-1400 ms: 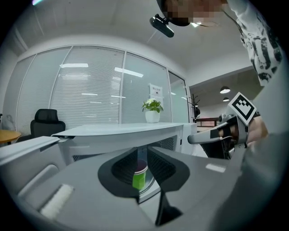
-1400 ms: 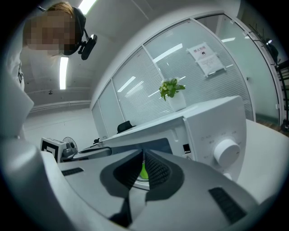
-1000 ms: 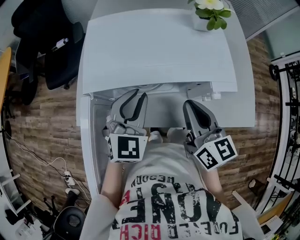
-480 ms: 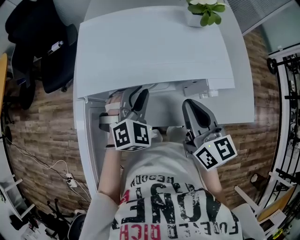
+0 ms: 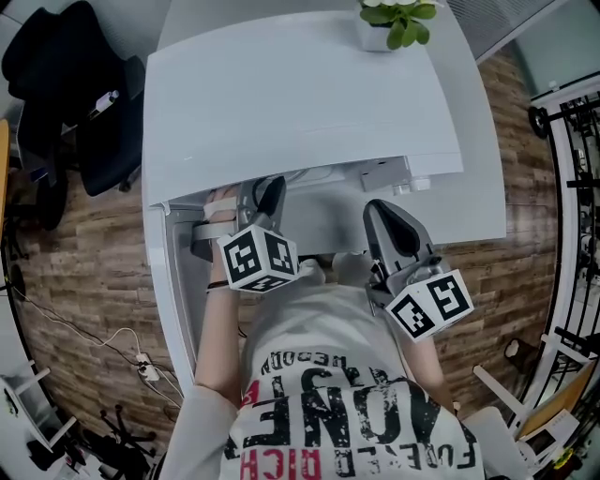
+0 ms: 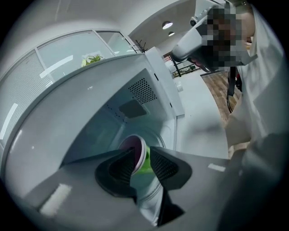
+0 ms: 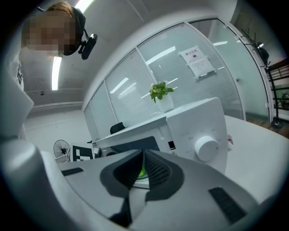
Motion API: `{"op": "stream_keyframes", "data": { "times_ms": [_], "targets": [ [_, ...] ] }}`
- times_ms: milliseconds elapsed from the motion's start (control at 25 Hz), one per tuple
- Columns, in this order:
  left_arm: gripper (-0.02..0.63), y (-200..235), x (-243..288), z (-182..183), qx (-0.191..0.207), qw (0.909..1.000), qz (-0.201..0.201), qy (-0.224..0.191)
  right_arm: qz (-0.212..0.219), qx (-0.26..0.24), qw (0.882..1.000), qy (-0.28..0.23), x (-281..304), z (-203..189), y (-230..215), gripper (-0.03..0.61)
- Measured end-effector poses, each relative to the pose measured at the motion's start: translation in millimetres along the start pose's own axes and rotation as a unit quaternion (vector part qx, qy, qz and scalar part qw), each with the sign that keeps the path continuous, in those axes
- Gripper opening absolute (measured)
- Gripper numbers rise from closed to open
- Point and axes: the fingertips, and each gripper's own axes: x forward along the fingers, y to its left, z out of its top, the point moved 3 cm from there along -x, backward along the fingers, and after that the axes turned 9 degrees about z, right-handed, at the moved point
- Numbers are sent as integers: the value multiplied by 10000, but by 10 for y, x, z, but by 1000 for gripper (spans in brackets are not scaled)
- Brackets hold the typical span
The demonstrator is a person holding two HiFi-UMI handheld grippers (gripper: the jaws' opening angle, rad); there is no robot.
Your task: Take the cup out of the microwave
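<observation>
Head view: the white microwave (image 5: pixel 300 103) fills the upper middle, seen from above, with a potted plant (image 5: pixel 389 21) at its back right corner. Its door (image 5: pixel 174 281) stands swung open on the left. The left hand-held gripper (image 5: pixel 253 208) reaches in under the front edge of the oven's top, which hides its tips and the cup. The right hand-held gripper (image 5: pixel 386 223) hangs outside, in front of the oven's right half. The oven rests on a white tabletop (image 5: pixel 483 202). Around it lie a wood floor (image 5: pixel 84 262) and a black office chair (image 5: pixel 75 103) to the left.

Left gripper view: the oven's cavity opens ahead, with a vent grille (image 6: pixel 143 91) in its wall. The cup (image 6: pixel 133 146), green outside and dark pink inside, stands in the cavity. The left hand-held gripper (image 6: pixel 142 150) has its jaws drawn in on the cup's wall, one pad (image 6: pixel 118 168) across the mouth and the other against the green side.

Right gripper view: the right hand-held gripper (image 7: pixel 142 156) is closed on nothing, its tips meeting. A green sliver of the cup (image 7: pixel 142 173) shows behind, through the slit below the tips. Beyond stand the oven's control panel with its round dial (image 7: pixel 207 148), the plant (image 7: pixel 161 96) on top, and a glass partition (image 7: pixel 180 76) with blinds and a paper notice (image 7: pixel 197 61). A fan (image 7: pixel 60 149) stands far left.
</observation>
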Motion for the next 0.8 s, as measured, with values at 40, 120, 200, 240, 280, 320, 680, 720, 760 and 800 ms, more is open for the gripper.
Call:
{"op": "stream_keyframes", "data": {
  "times_ms": [40,120,200,240,280,320,680,720,760,800],
  "targets": [
    [114,-15,7,-10,73,10000,-27,17,-4,18,10000,0,-2,-4,-2,21],
    [114,-57,23,-37,292,9995,-95,36,-10,18,10000,10,2,-6,-5,21],
    [112,-99,28,-62,510,9986,-143,69,-16,36,10000,21,8,-13,-4,21],
    [103,-116,25,-70,584,9981,-157,86,-21,42,10000,34,11,-21,-5,21],
    [84,-131,21,-76,629,9978,-171,97,-26,38,10000,52,14,-30,-7,21],
    [72,-145,18,-80,648,9977,-189,101,-27,34,10000,69,17,-37,-8,21],
    [41,-161,-23,-93,619,9978,-248,40,-24,91,9999,93,37,-49,8,21],
    [41,-157,-32,-90,625,9977,-253,28,-19,89,9999,95,39,-46,14,21],
    [41,-154,-43,-88,633,9977,-256,21,-15,87,9999,97,40,-43,19,21],
    [41,-150,-57,-87,633,9976,-263,23,-13,86,9999,100,42,-43,23,21]
  ]
}}
